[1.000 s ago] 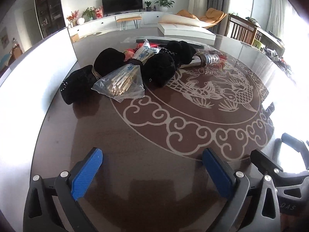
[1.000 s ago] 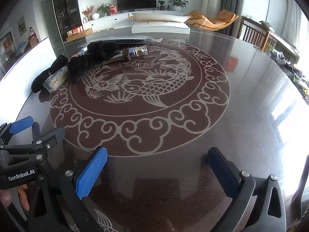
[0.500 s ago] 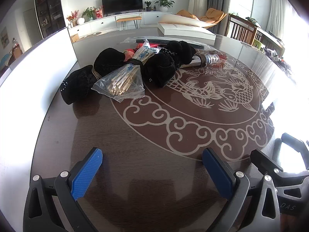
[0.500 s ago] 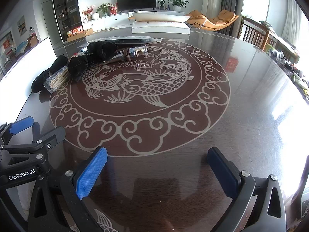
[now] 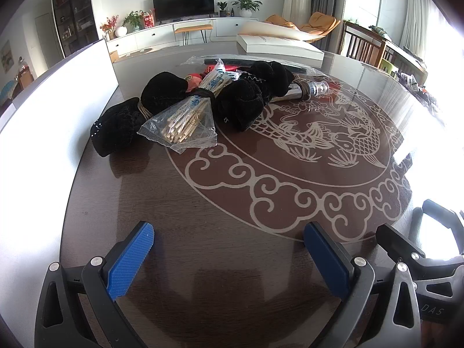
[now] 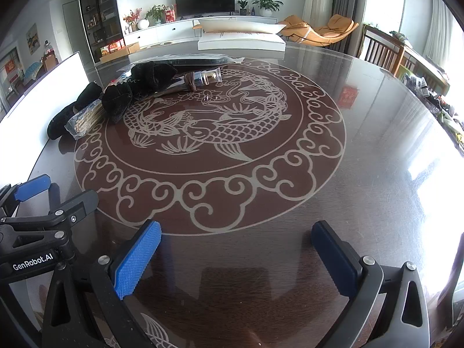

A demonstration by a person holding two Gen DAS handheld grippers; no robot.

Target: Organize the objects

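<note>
Black socks [image 5: 240, 104], soft and knitted, are lying bunched at upper left of the glossy dark table [image 5: 220, 203] beside a crinkly clear bag [image 5: 185, 124] of wooden sticks. Both grippers, left [image 5: 229, 249] and right [image 6: 236, 249], are hovering wide open, gripping nothing.

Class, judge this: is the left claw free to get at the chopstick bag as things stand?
Probably yes. The left claw is open, and only bare table lies between it and the chopstick bag, whose near end juts clear of the black cloth bundles.

On the table [image 5: 232, 261] lie three black bundles [image 5: 240, 104], two chopstick bags [image 5: 185, 124], one shiny bottle [image 5: 307, 90] and one white box [image 5: 278, 47].
</note>
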